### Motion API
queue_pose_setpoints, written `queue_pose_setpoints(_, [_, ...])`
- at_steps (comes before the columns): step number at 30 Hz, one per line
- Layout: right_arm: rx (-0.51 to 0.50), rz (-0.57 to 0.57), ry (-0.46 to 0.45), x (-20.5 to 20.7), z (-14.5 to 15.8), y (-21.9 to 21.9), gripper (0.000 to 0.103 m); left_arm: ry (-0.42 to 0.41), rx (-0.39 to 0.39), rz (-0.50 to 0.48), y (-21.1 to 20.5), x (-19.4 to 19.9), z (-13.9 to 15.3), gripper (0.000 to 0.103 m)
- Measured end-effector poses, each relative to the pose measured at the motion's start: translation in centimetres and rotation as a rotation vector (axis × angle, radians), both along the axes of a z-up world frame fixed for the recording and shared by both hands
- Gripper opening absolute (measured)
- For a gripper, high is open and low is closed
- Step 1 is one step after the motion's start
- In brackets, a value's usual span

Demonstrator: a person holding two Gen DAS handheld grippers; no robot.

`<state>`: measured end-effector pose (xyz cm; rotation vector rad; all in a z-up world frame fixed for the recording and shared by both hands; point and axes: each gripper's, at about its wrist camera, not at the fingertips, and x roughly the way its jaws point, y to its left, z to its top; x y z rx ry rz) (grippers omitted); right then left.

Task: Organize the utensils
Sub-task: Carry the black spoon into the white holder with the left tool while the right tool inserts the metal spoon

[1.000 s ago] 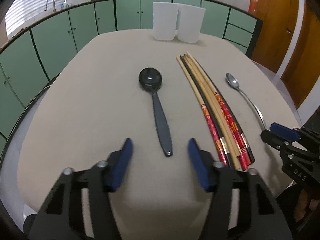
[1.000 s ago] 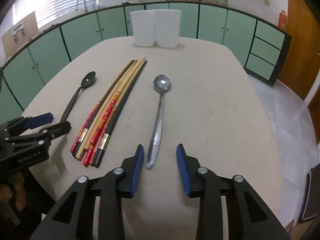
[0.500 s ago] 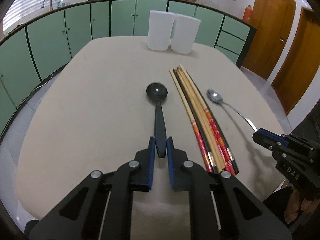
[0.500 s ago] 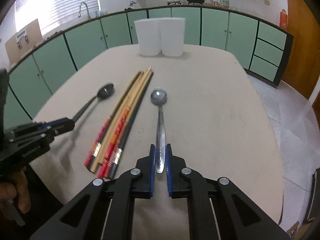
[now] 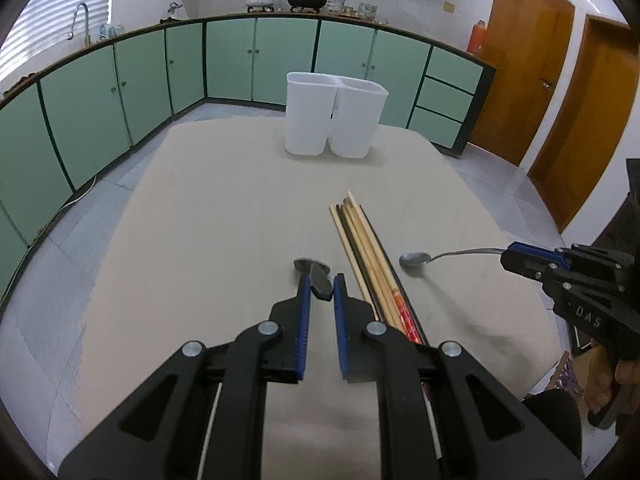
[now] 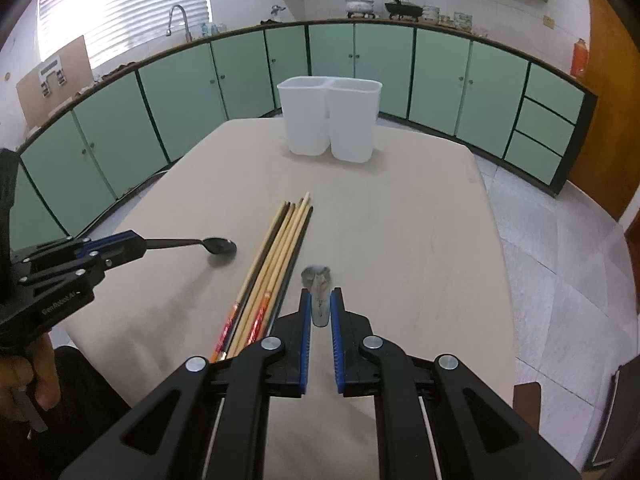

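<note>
My left gripper (image 5: 319, 282) is shut on the handle of a black spoon (image 5: 316, 274) and holds it lifted above the table; in the right wrist view the same black spoon (image 6: 218, 245) sticks out sideways from the left gripper (image 6: 136, 245). My right gripper (image 6: 320, 304) is shut on the handle of a metal spoon (image 6: 318, 280), also lifted; the left wrist view shows this metal spoon (image 5: 416, 259) held out from the right gripper (image 5: 510, 258). Several chopsticks (image 6: 280, 240) lie bundled on the table between the two spoons.
Two white plastic bins (image 5: 334, 120) stand side by side at the far end of the beige table (image 5: 224, 208). Green cabinets ring the room behind them. Wooden doors (image 5: 560, 100) are at the right.
Both grippers closed on their spoon handles and have lifted the spoons off the table. Both views now sit higher and look more level across the table.
</note>
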<state>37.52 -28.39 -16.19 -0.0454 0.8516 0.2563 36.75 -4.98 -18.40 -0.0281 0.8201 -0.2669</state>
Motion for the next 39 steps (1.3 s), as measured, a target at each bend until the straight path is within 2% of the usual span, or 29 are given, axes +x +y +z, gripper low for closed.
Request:
queue_pose_setpoints(10, [-0.010,0.053,0.069,4.4,4.4,-0.1,0.010,0.065,-0.029,-0.063,0.5,4.6,3.2,0.010])
queue_pose_setpoints(19, [-0.022,0.077,0.064,6.9,7.0,0.7,0.010,0.050,-0.031,-0.098,-0.4,7.1,6.2,0.007])
queue_pose_setpoints(27, [-0.002,0.088,0.034,8.1,8.9,1.1,0.010,0.014,-0.060,-0.080,0.2,9.0,8.2,0.005])
queue_pose_setpoints(28, [0.006,0.088,0.032,8.0,9.0,1.0,0.010,0.022,-0.070,-0.070,0.6,8.9,7.9,0.010])
queue_pose_setpoints(29, [0.010,0.088,0.030,7.9,8.9,0.9,0.010,0.038,-0.074,-0.068,0.9,9.0,7.5,0.033])
queue_pose_setpoints(31, [0.009,0.086,0.029,7.7,8.6,0.6,0.010,0.054,-0.048,-0.029,1.3,9.2,6.1,0.067])
queue_pose_setpoints(34, [0.016,0.080,0.035,7.7,8.2,0.2,0.010,0.147,-0.023,0.007,1.3,10.5,1.7,0.067])
queue_pose_setpoints(39, [0.027,0.077,0.044,7.8,7.7,-0.3,0.010,0.282,-0.031,0.096,1.1,13.7,-4.0,0.058])
